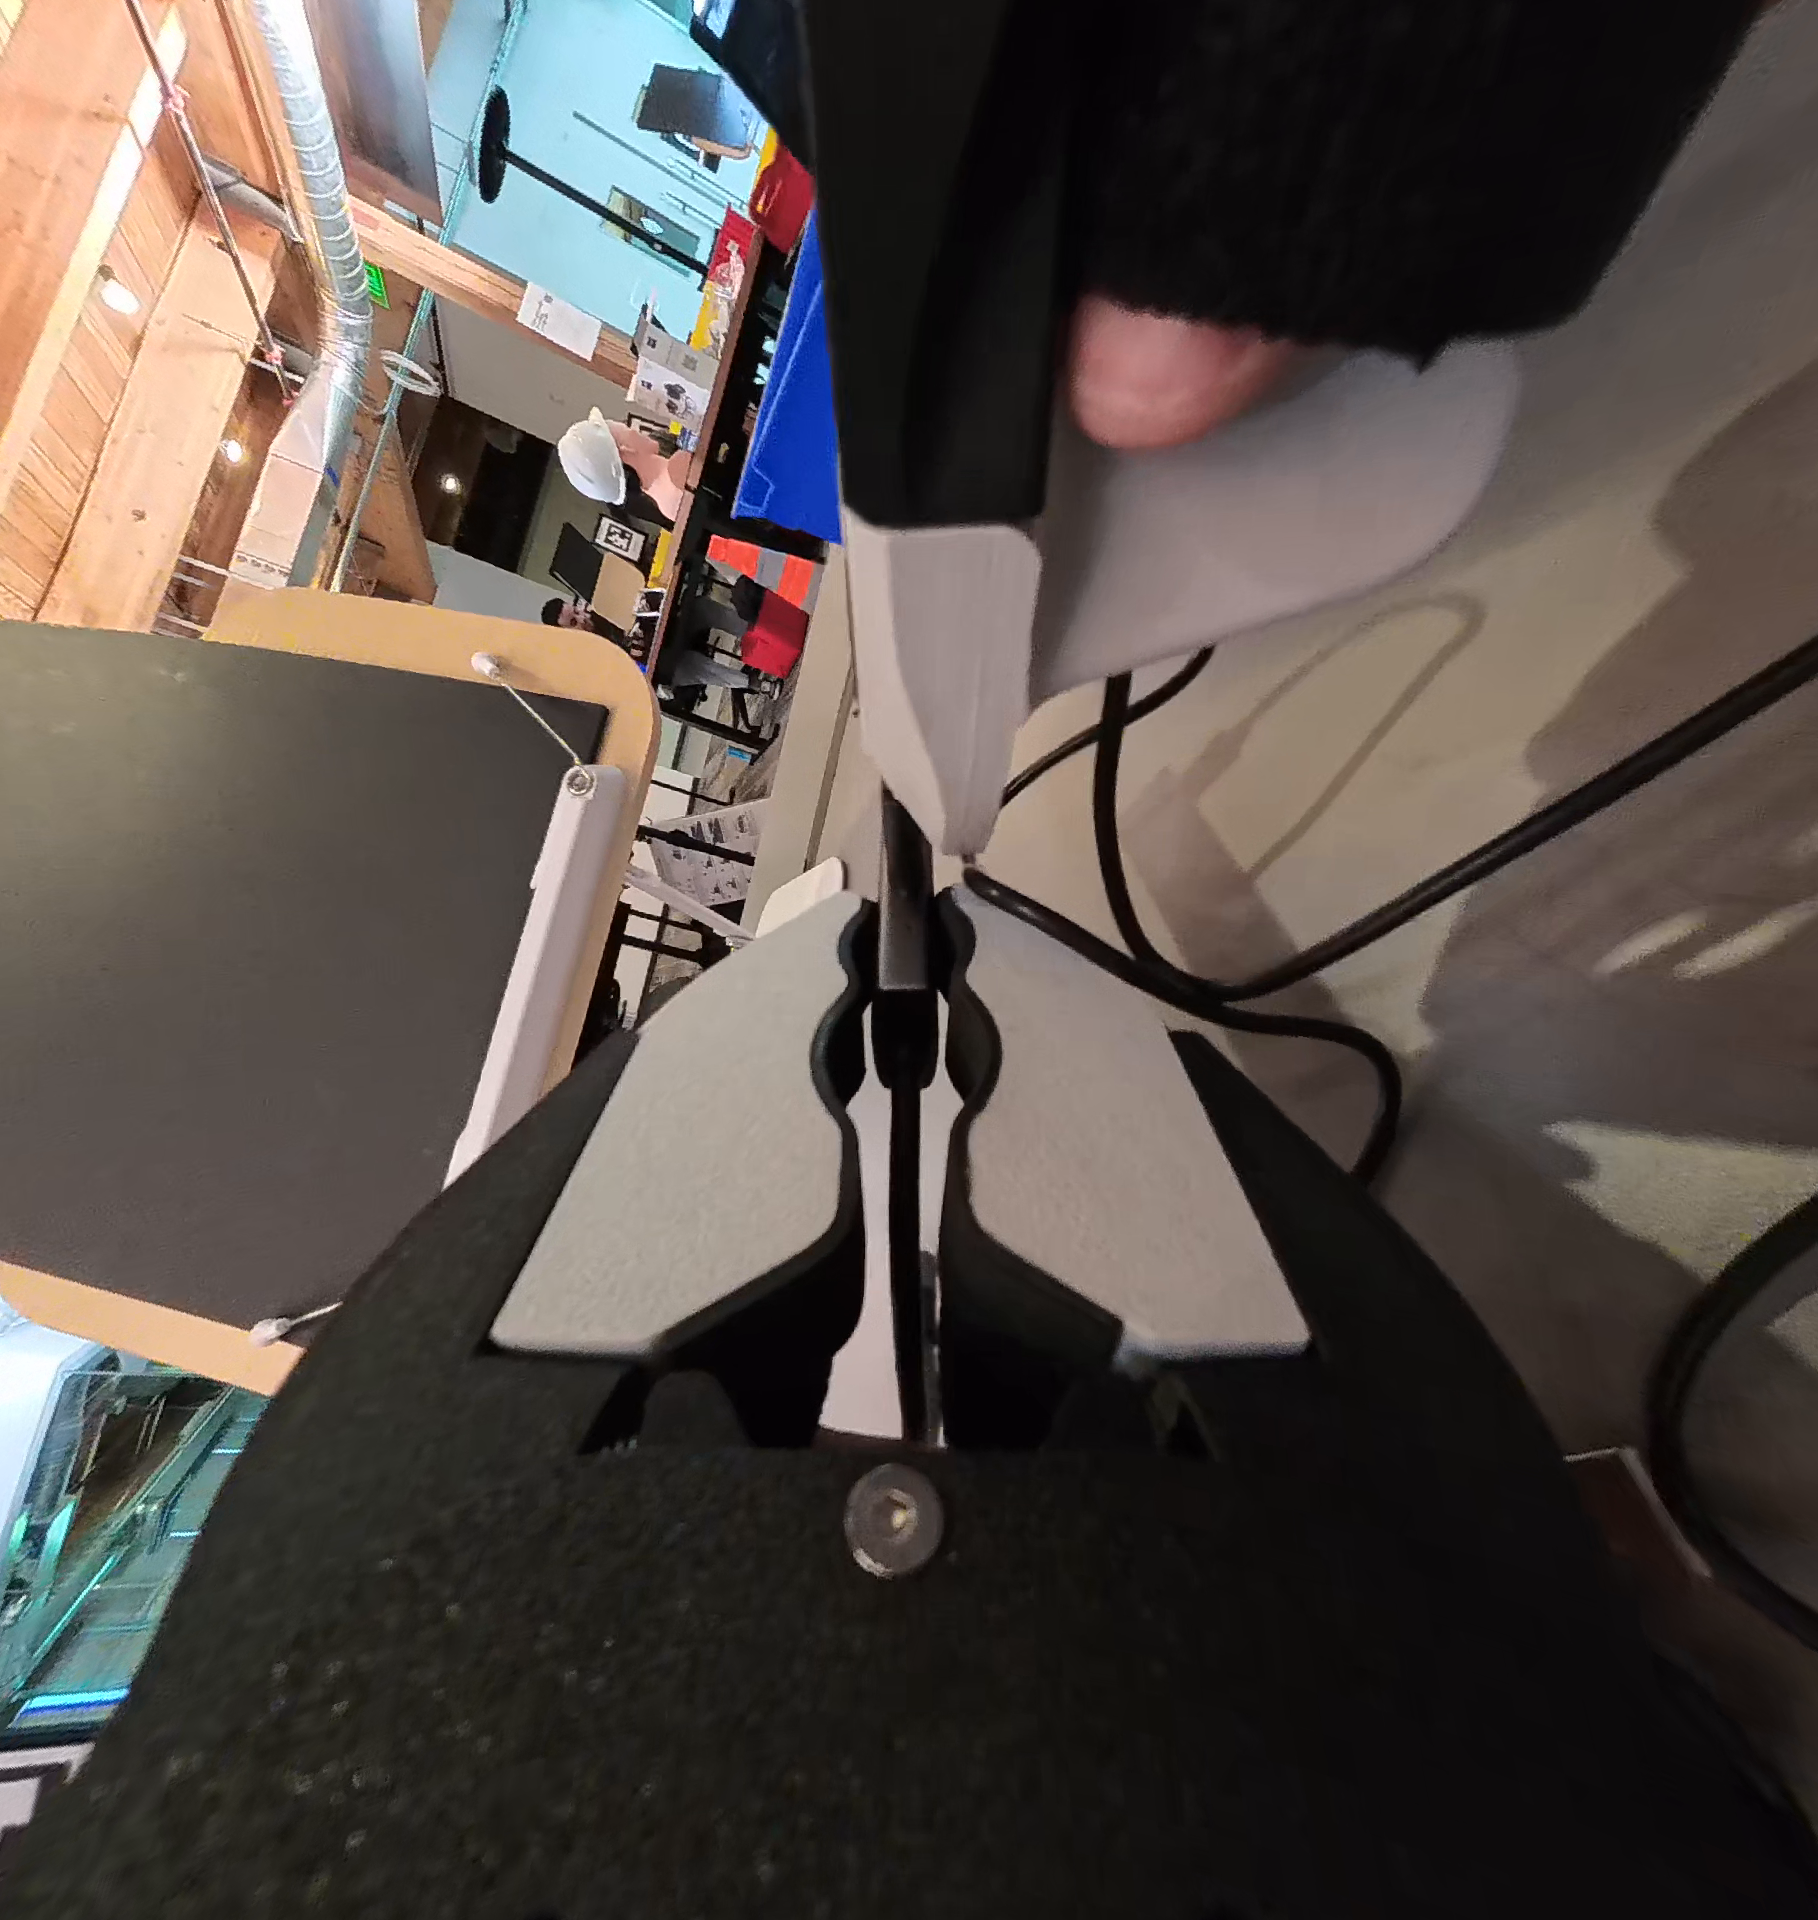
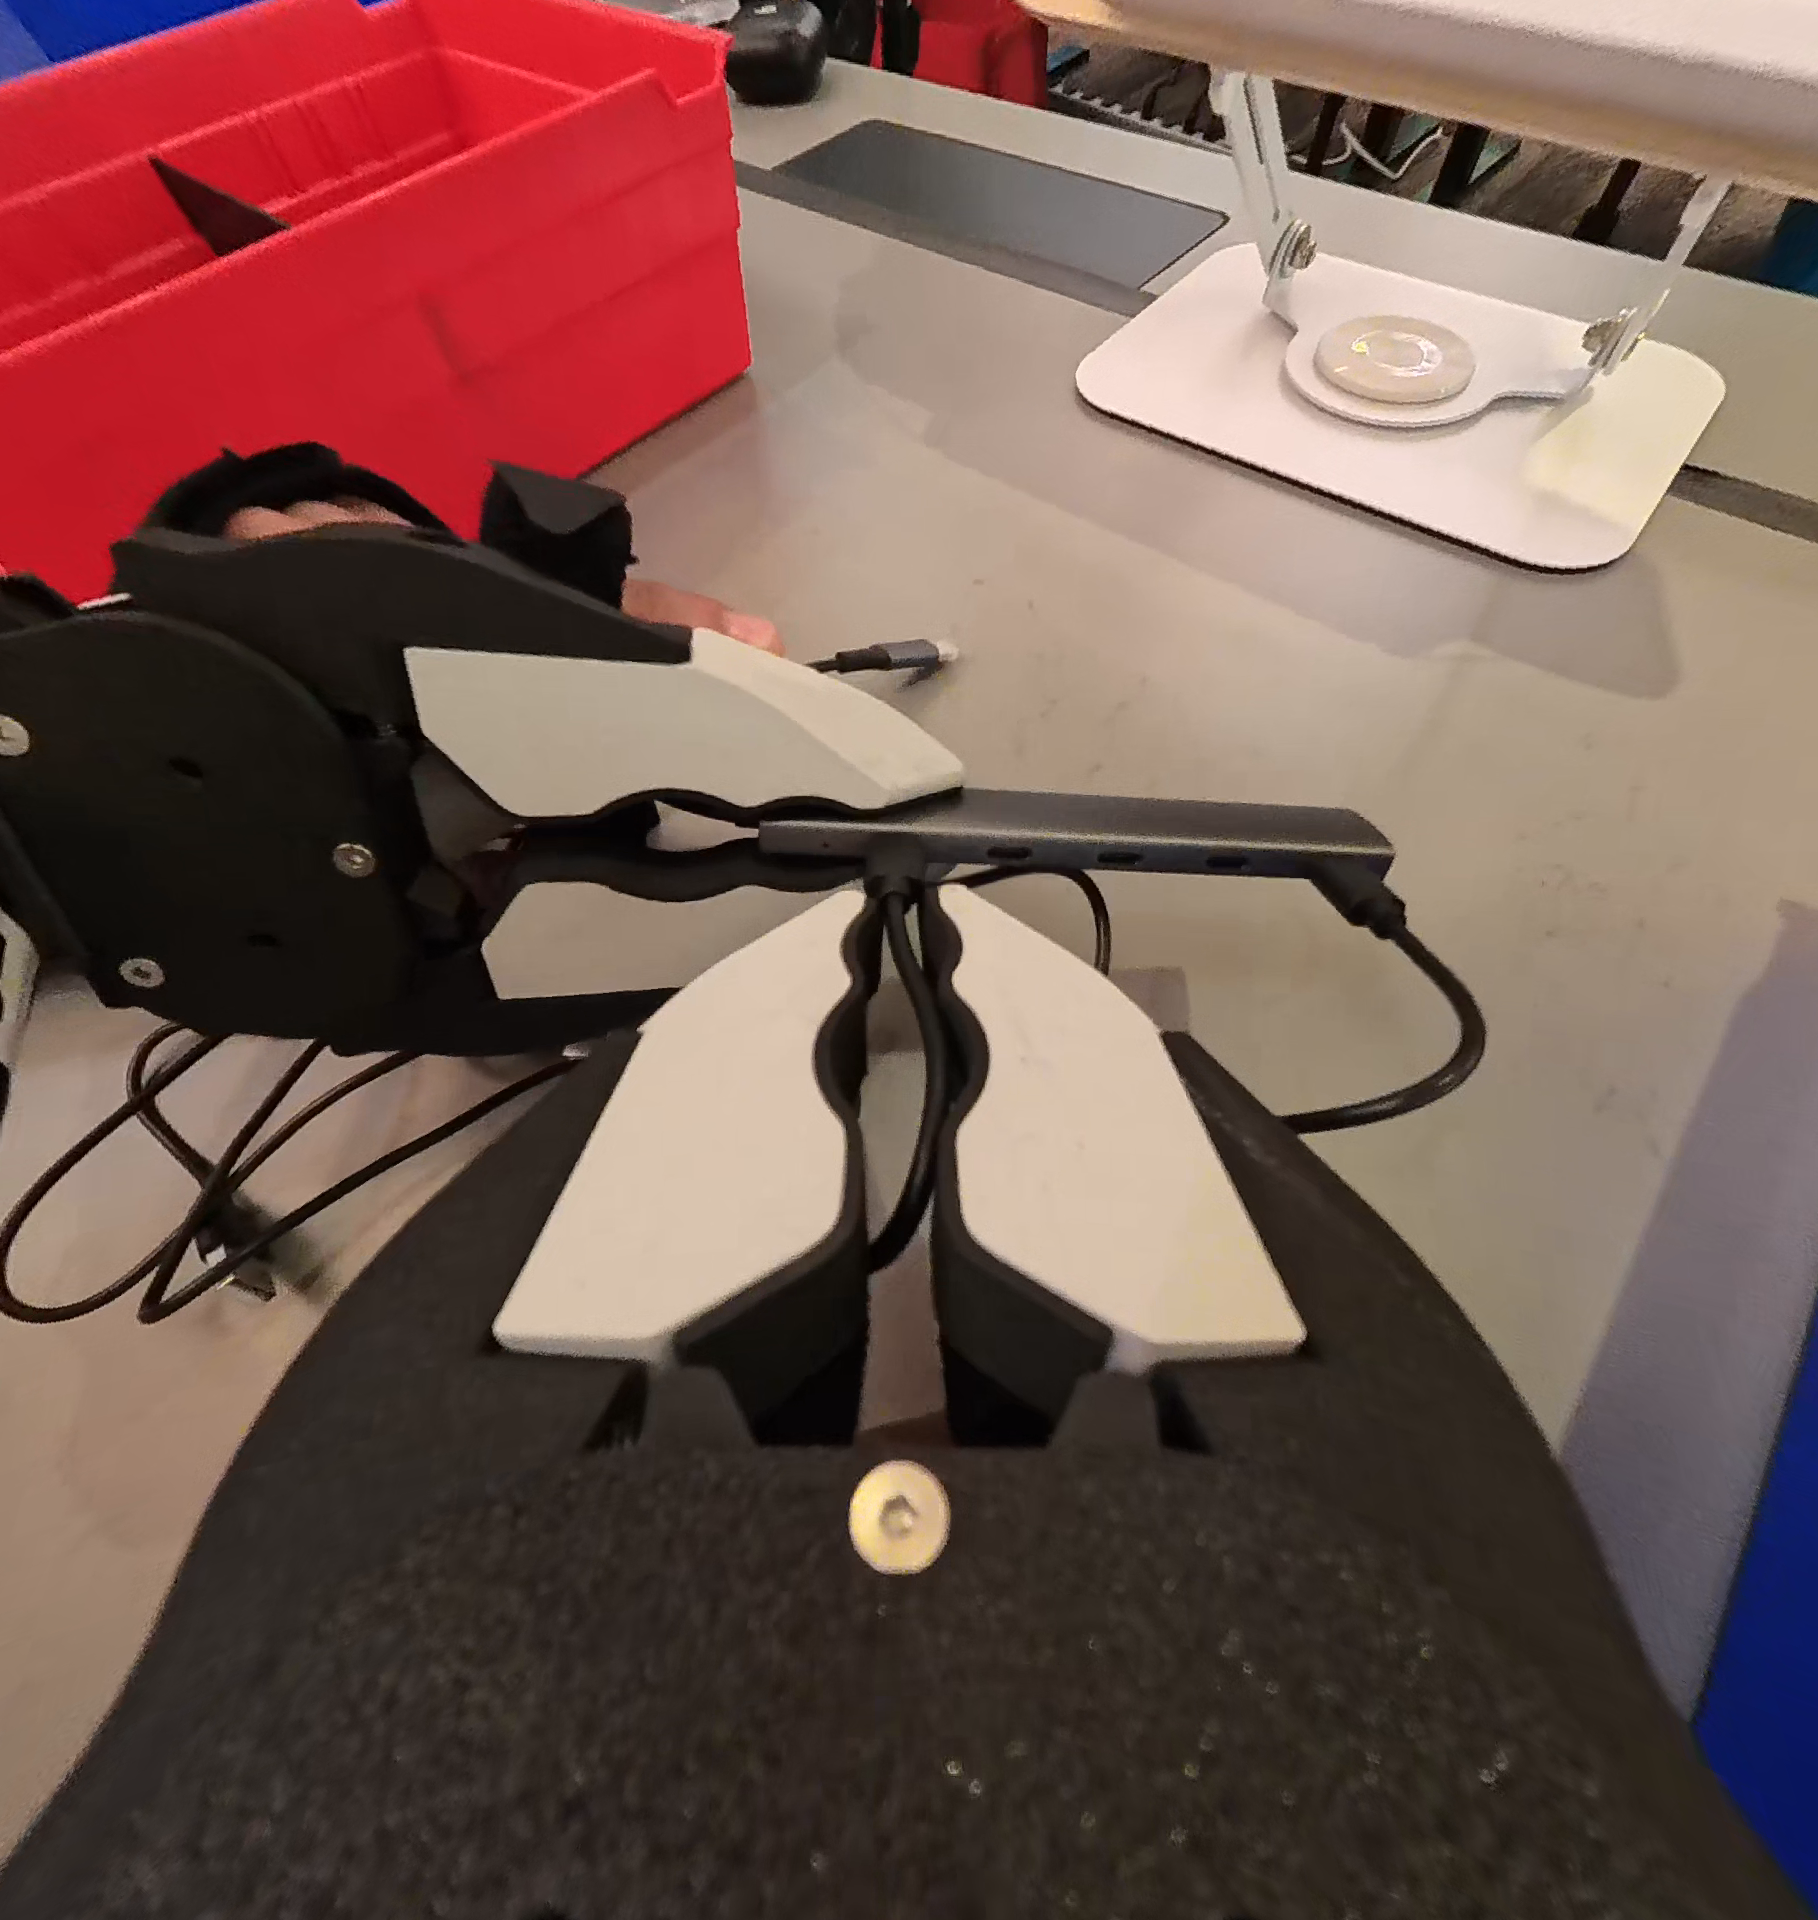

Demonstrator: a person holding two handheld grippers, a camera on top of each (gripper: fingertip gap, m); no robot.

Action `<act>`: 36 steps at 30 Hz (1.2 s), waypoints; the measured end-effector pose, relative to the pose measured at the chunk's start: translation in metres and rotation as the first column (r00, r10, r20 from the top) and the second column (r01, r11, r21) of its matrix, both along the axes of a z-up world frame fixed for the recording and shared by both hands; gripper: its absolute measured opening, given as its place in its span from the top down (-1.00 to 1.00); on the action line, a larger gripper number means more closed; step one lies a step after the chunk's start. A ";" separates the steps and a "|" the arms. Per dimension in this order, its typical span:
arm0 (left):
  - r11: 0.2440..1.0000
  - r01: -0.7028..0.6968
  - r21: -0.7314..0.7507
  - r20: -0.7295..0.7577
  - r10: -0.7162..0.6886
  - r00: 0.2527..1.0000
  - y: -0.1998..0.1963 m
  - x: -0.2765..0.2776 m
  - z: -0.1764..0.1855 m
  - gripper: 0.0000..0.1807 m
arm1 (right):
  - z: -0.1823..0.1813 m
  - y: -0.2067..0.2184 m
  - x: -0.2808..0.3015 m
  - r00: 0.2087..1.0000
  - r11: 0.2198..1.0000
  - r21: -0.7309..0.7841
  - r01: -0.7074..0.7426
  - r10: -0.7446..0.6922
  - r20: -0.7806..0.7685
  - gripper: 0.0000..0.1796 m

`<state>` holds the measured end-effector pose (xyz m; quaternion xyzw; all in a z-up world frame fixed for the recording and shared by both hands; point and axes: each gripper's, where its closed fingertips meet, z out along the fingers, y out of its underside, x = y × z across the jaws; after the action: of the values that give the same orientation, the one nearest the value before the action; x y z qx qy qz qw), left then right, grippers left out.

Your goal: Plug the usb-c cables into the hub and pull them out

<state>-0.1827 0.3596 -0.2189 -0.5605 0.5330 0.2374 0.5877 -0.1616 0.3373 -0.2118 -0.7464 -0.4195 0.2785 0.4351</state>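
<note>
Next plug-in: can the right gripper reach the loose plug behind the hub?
Probably not yet: right gripper is shut on the plugged-in cable, and the hub in the left gripper blocks the loose plug.

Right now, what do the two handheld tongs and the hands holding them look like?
Both tongs, left and right, have a rough black body with a silver bolt in the middle, pale grey fingers and wavy black inner pads. A black-and-white marker sticks to the left one's side. The hand wears a black fingerless glove.

Grey table (image 2: 1196,665), wooden ceiling (image 1: 74,312)
</note>
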 end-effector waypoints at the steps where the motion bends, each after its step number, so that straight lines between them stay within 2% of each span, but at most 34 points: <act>1: 1.000 -0.002 0.006 0.003 0.002 1.000 0.000 0.000 0.001 0.90 | 0.002 0.000 0.000 1.000 1.000 -0.003 0.001 -0.001 -0.012 0.93; 6: 1.000 0.000 0.006 0.005 0.000 1.000 -0.002 0.000 0.002 0.90 | 0.002 0.000 -0.001 0.999 0.999 -0.033 0.002 -0.004 -0.037 0.94; 9: 0.996 0.009 -0.085 0.162 0.005 0.987 0.004 -0.001 0.007 0.89 | 0.010 0.002 0.000 0.998 1.000 -0.023 -0.007 0.005 -0.070 0.94; 11: 0.985 -0.021 -0.173 0.302 0.073 0.950 0.012 -0.018 0.013 0.90 | 0.030 0.007 0.004 0.992 0.999 0.047 0.015 -0.009 -0.127 0.77; 12: 0.974 -0.020 -0.224 0.377 0.105 0.920 0.015 -0.027 0.015 0.90 | 0.038 0.009 0.009 0.989 0.997 0.077 0.029 -0.018 -0.148 0.75; 15: 0.926 0.093 -0.365 0.609 0.162 0.777 0.021 -0.043 0.022 0.90 | 0.045 0.010 0.017 0.980 0.999 0.042 0.032 -0.023 -0.198 0.71; 18: 0.849 0.304 -0.433 0.782 0.186 0.595 0.017 -0.039 0.031 0.90 | 0.031 0.008 0.011 0.974 0.997 -0.077 -0.015 -0.003 -0.225 0.51; 22: 0.734 0.557 -0.389 0.896 0.162 0.413 0.002 -0.026 0.047 0.90 | 0.024 0.016 -0.001 0.943 0.982 -0.180 -0.048 -0.015 -0.332 0.29; 25: 0.606 0.733 -0.308 0.950 0.162 0.266 -0.014 -0.016 0.061 0.90 | 0.039 0.015 -0.014 0.858 0.947 -0.271 -0.170 0.007 -0.513 0.18; 27: 0.532 0.802 -0.272 0.962 0.184 0.204 -0.021 -0.011 0.064 0.90 | 0.055 0.011 -0.020 0.783 0.925 -0.278 -0.258 0.031 -0.621 0.22; 28: 0.497 0.828 -0.260 0.963 0.192 0.187 -0.024 -0.009 0.064 0.90 | 0.061 0.007 -0.022 0.754 0.917 -0.262 -0.301 0.061 -0.654 0.32; 29: 0.469 0.846 -0.254 0.963 0.207 0.175 -0.025 -0.008 0.063 0.90 | 0.063 0.005 -0.023 0.741 0.912 -0.248 -0.327 0.084 -0.666 0.46; 30: 0.451 0.861 -0.235 0.965 0.215 0.151 -0.026 -0.008 0.064 0.90 | 0.062 0.005 -0.024 0.751 0.914 -0.236 -0.330 0.103 -0.652 0.71; 31: 0.434 0.871 -0.231 0.962 0.235 0.138 -0.025 -0.008 0.063 0.89 | 0.062 0.005 -0.024 0.763 0.920 -0.216 -0.327 0.123 -0.634 0.83; 32: 0.418 0.881 -0.220 0.961 0.250 0.122 -0.024 -0.008 0.063 0.88 | 0.063 0.005 -0.024 0.768 0.920 -0.205 -0.333 0.139 -0.625 0.87; 34: 0.441 0.866 -0.236 0.954 0.273 0.121 -0.017 -0.014 0.058 0.82 | 0.068 0.012 -0.023 0.803 0.941 -0.164 -0.295 0.151 -0.577 0.89; 36: 0.522 0.815 -0.250 0.955 0.273 0.118 -0.003 -0.029 0.054 0.67 | 0.089 0.023 -0.018 0.821 0.956 -0.101 -0.277 0.180 -0.542 0.89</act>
<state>-0.2117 0.3564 -0.1652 -0.6261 0.1849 -0.5690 0.5001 -0.1791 0.3608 -0.1223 -0.6206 -0.3447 0.5583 0.4294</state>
